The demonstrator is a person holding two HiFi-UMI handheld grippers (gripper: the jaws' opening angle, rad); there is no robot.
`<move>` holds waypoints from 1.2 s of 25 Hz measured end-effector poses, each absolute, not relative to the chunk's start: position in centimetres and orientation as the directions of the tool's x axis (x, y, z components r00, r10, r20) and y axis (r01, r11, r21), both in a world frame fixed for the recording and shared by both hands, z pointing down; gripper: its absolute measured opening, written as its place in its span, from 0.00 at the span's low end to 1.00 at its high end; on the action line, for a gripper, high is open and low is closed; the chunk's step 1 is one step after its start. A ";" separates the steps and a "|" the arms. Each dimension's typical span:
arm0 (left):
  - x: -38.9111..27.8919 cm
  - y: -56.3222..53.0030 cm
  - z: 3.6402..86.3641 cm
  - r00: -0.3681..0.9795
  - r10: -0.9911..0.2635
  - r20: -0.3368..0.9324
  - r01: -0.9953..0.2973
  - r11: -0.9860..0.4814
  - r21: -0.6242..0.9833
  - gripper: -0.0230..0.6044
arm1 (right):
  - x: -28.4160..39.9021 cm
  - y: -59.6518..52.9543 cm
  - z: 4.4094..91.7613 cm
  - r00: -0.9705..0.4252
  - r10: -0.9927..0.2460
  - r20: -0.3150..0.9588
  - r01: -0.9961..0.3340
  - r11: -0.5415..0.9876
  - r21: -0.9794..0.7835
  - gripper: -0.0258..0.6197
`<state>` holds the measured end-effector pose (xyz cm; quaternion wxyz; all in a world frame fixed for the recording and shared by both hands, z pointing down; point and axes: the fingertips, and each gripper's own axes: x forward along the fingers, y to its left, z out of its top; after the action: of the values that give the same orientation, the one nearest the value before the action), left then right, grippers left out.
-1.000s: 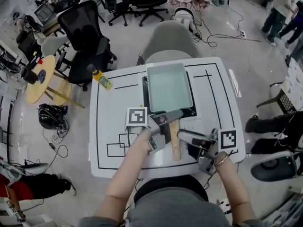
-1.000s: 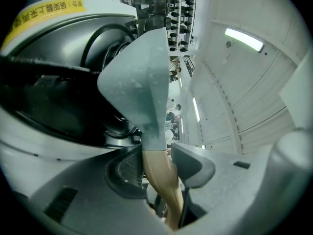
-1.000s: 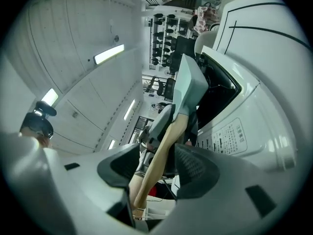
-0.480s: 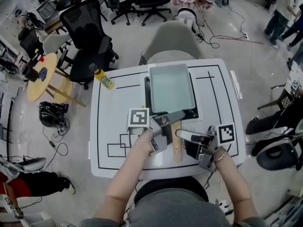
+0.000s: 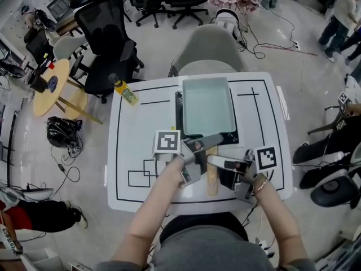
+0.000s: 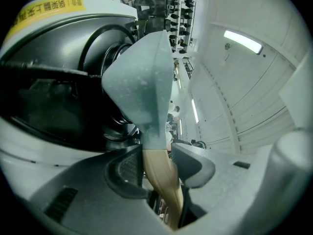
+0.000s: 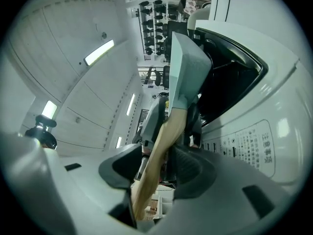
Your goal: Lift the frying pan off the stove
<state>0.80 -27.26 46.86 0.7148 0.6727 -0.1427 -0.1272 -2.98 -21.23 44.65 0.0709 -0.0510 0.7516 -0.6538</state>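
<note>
Centre of frame: the white table [image 5: 135, 151] carried the stove [image 5: 178, 113]. The frying pan [image 5: 206, 106] sat on the stove, not yet lifted. My left gripper [image 6: 161, 163] clamped the wooden handle [image 5: 211, 176] near the pan. Just below it, the jaws of my right gripper [image 7: 159, 160] had just been closing around the handle and did not yet seem to press on it.

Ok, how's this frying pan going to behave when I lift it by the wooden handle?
Probably front-heavy: the frying pan is broad and sits at the far end of the handle, so it may dip away from the left claw, which is clamped on the handle near the pan. It looks rigid, so flexing is unlikely. The smooth, rounded wood could twist in the grip.
</note>
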 end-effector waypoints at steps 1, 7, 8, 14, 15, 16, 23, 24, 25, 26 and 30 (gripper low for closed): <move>0.8 -27.3 46.9 0.927 -0.374 0.034 -0.013 0.060 0.998 0.29 | -3.0 -21.2 44.7 -0.986 -0.165 -0.036 0.012 0.139 -0.990 0.33; 0.9 -27.2 46.9 0.923 -0.382 0.035 -0.013 0.060 0.998 0.29 | -3.0 -21.2 45.2 -0.990 -0.142 0.025 -0.046 0.143 -0.989 0.30; 0.9 -27.2 46.9 0.923 -0.384 0.036 -0.015 0.059 0.998 0.29 | -3.1 -21.2 45.2 -0.990 -0.141 0.031 -0.051 0.140 -0.989 0.30; 0.8 -27.4 46.9 0.921 -0.389 0.029 -0.007 0.058 0.998 0.29 | -3.1 -21.4 45.2 -0.987 -0.153 0.044 -0.064 0.126 -0.990 0.28; 0.8 -27.4 46.8 0.920 -0.390 0.028 -0.006 0.058 0.998 0.29 | -3.1 -21.4 45.2 -0.987 -0.155 0.045 -0.065 0.129 -0.990 0.28; 0.8 -27.4 46.8 0.919 -0.392 0.028 -0.005 0.059 0.998 0.29 | -3.1 -21.4 45.2 -0.986 -0.158 0.046 -0.067 0.133 -0.989 0.28; 0.8 -27.3 47.3 0.918 -0.393 0.044 -0.033 0.033 0.999 0.29 | -3.3 -21.3 45.3 -0.984 -0.168 0.053 -0.082 0.167 -0.983 0.28; 0.8 -27.2 47.3 0.919 -0.392 0.043 -0.033 0.033 0.999 0.29 | -3.3 -21.2 45.2 -0.984 -0.169 0.054 -0.082 0.168 -0.982 0.29; 0.8 -27.1 47.2 0.918 -0.393 0.040 -0.030 0.032 0.999 0.29 | -3.3 -21.1 45.1 -0.984 -0.170 0.055 -0.085 0.171 -0.982 0.29; 0.8 -27.1 46.9 0.918 -0.396 0.032 -0.022 0.029 0.999 0.29 | -3.3 -21.1 44.9 -0.984 -0.171 0.056 -0.087 0.176 -0.981 0.29; 0.9 -27.1 45.1 0.915 -0.404 -0.003 0.001 -0.004 1.000 0.29 | -3.2 -21.0 43.8 -0.982 -0.178 0.059 -0.096 0.207 -0.974 0.29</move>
<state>0.93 -27.08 45.10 0.6905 0.6933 -0.1452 -0.1466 -3.24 -21.00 43.78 0.0329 -0.0880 0.7763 -0.6233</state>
